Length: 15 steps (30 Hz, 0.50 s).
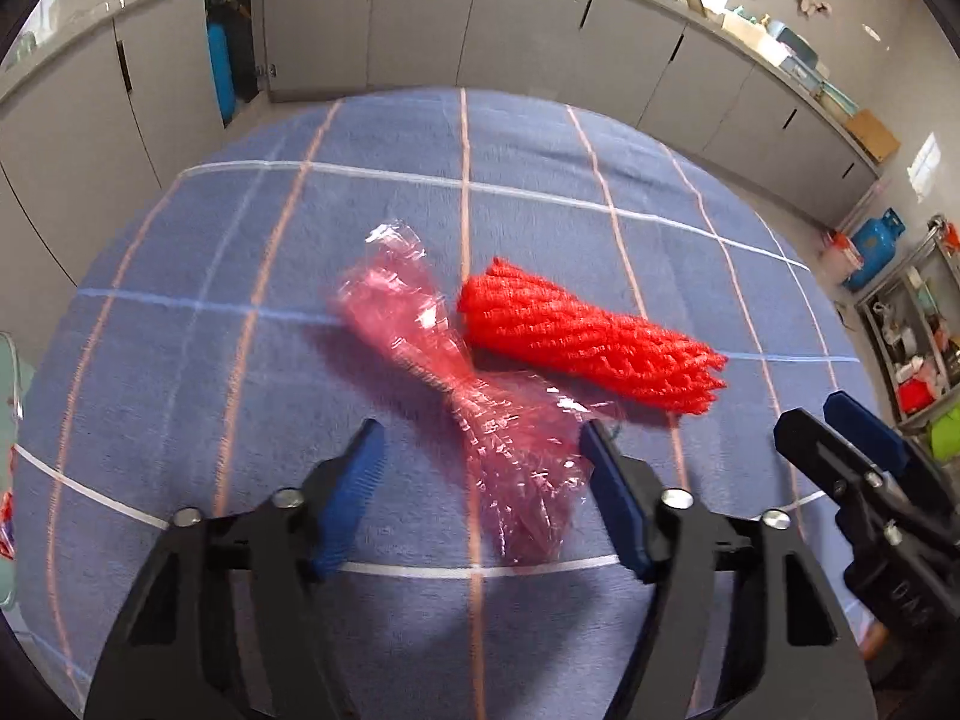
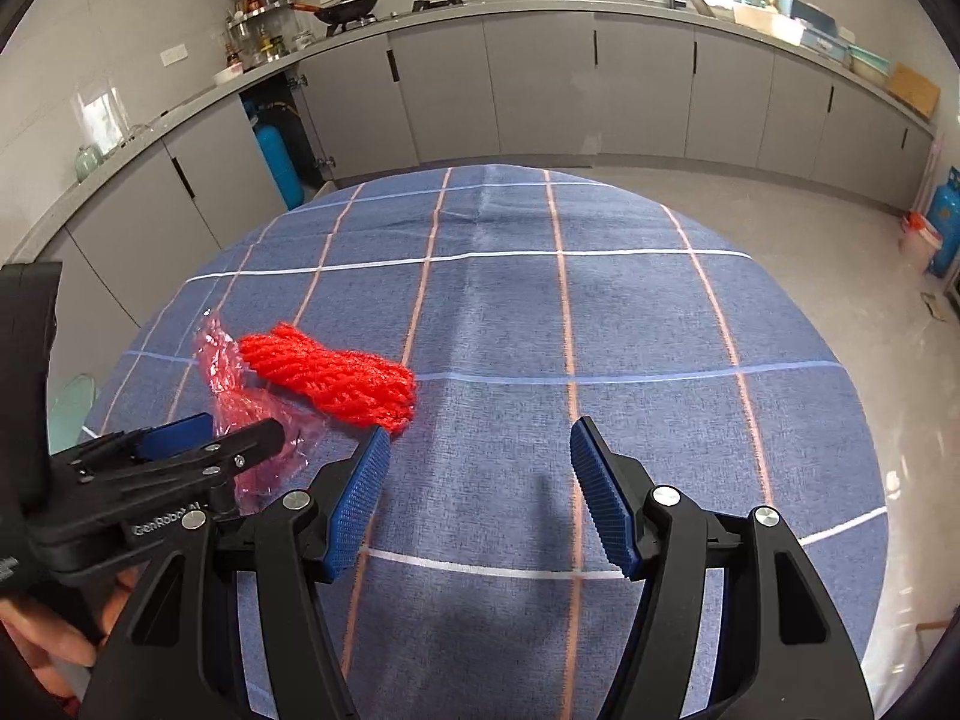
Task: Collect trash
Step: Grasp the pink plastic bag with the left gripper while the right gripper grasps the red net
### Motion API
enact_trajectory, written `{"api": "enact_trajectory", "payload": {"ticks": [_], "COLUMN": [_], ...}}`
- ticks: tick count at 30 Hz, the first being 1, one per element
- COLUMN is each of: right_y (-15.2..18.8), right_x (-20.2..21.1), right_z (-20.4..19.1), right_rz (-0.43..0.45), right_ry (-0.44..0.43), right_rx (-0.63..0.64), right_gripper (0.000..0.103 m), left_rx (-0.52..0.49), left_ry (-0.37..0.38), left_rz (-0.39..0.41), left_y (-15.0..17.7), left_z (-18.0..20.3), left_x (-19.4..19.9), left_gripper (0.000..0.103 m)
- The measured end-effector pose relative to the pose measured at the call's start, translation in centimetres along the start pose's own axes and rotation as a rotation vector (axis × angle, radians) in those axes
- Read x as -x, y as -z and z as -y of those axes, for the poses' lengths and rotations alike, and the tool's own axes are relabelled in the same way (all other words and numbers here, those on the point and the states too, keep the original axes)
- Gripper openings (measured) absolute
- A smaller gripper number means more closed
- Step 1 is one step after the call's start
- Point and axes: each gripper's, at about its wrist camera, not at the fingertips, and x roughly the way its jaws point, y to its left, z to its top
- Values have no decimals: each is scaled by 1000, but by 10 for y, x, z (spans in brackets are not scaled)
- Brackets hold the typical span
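The left claw [image 1: 480, 450], marked "GenRobot" on its body, stands parted around the near end of a crinkled pink plastic wrapper [image 1: 456, 378], pads not pressing. Just beyond lies a red foam net sleeve [image 1: 588, 336]. The right claw [image 2: 477, 456] gapes empty over the blue checked cloth counter [image 2: 660, 330].

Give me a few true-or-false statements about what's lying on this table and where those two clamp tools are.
1. A crumpled pink clear plastic wrapper lies on the blue checked tablecloth. True.
2. The red foam mesh sleeve sits inside a bin. False: it lies on the cloth beside the wrapper.
3. The left gripper has the wrapper between its fingers. True.
4. The right gripper holds the sleeve. False: nothing is between its fingers.
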Motion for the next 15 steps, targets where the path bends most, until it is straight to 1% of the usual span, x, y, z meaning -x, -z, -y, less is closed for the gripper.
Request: {"api": "enact_trajectory", "payload": {"ticks": [2, 3, 5, 9, 13, 15], "right_y": [-2, -4, -8, -20, -33, -34], "right_x": [-4, -7, -12, -25, -45, -54], "right_z": [-6, -10, -21, -42, -60, -66], "right_rz": [-2, -5, -9, -23, -61, -80], "right_ry": [-18, -26, -48, -78, -105, -92], "right_rx": [17, 23, 48, 125, 203, 242], "right_gripper": [63, 63, 63, 63, 63, 63], "left_rx": [-9, -13, -43, -74, -100, -101], "left_ry": [25, 30, 15, 6, -30, -28], "left_rz": [-3, 0, 13, 15, 54, 60], "left_y": [0, 0, 0, 2, -2, -4], "left_z": [-3, -5, -10, -24, -36, -40], "left_x": [1, 2, 7, 15, 28, 31], "left_gripper": [38, 35, 30, 28, 28, 28]}}
